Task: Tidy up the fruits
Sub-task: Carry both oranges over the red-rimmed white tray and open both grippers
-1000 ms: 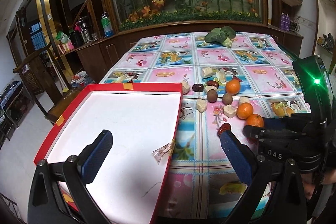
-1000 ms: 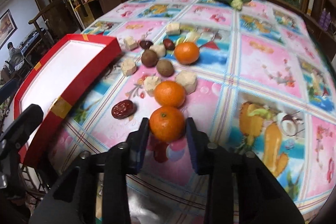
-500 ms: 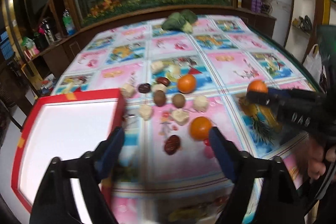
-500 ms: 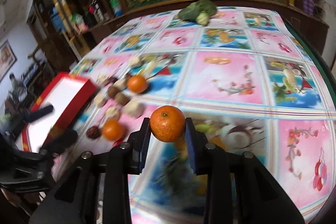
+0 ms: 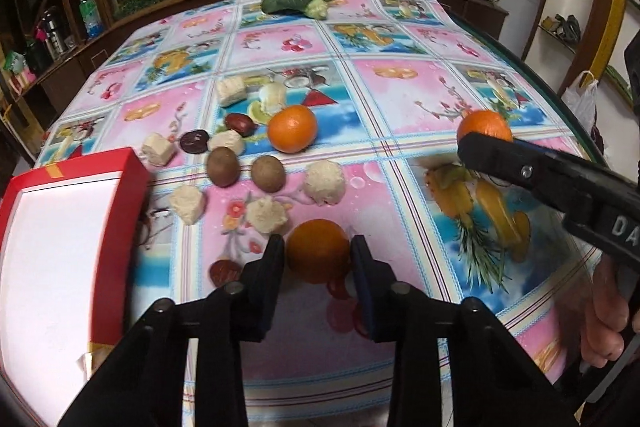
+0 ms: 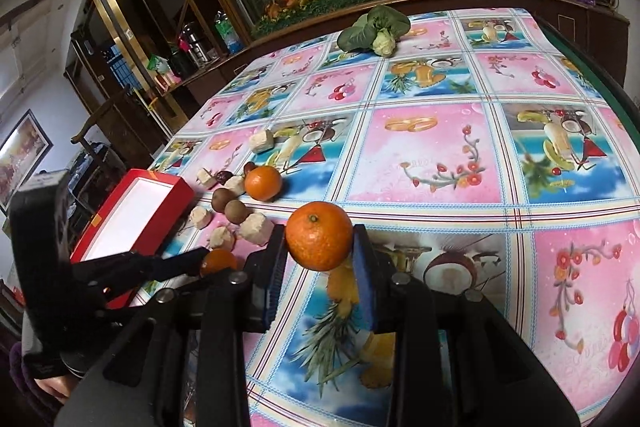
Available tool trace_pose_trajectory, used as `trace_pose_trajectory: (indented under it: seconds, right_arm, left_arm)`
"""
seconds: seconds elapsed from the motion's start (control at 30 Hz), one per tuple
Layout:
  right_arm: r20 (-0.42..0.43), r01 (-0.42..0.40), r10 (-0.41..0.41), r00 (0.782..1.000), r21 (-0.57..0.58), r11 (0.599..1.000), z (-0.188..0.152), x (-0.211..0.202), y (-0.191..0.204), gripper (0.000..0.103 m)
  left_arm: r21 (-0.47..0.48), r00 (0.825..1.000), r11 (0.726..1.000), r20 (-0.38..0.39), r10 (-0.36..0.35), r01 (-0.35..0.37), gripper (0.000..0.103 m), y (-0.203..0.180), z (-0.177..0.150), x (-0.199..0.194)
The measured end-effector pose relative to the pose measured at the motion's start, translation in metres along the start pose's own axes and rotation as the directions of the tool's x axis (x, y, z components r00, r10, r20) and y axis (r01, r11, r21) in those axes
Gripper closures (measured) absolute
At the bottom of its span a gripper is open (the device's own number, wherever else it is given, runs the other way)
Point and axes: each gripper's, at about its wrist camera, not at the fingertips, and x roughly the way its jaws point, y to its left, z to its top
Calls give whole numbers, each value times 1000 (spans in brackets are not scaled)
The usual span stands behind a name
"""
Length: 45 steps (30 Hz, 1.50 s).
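Now the left gripper [image 5: 318, 259] has just closed around a near tangerine [image 5: 318, 255] on the tablecloth [image 5: 400, 99]. Right gripper [image 6: 320, 247] grips another tangerine [image 6: 319, 235], lifted.

My 2 fisheye views bend hard at the edges, corners going black. Light is soft and even over the tablecloth [image 5: 400, 99], with faint shadows. Left of my left gripper [image 5: 318, 259], the red box's [image 5: 120, 227] white inside blows out to glare and its rim smears.
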Motion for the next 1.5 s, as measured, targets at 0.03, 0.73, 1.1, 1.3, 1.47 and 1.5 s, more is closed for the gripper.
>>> trace_pose_trajectory:
  seconds: [0.03,0.73,1.1,1.3,1.47,1.5]
  right_arm:
    - [1,-5,5,1000,-1,1000,0,0,0,69]
    - [99,67,-56,994,-112,991,-4,-5,24,69]
    - [14,-123,135,991,-318,940,-19,10,172,69]
    - [-72,-182,167,983,-391,902,-35,38,232,69]
    - [-136,-198,155,979,-409,891,-53,57,249,69]
    - [-148,-199,150,978,-412,889,-55,60,251,69]
  left_arm:
    - [-4,1000,1000,-9,0,0,71,0,0,4]
    - [-130,962,983,221,158,-132,74,49,-25,-94]
    - [-289,917,919,215,335,-268,74,132,-63,-128]
    - [-339,908,889,173,382,-309,74,161,-82,-125]
    - [-359,908,874,137,396,-327,74,177,-93,-119]
    - [-359,908,873,132,398,-330,74,178,-94,-117]
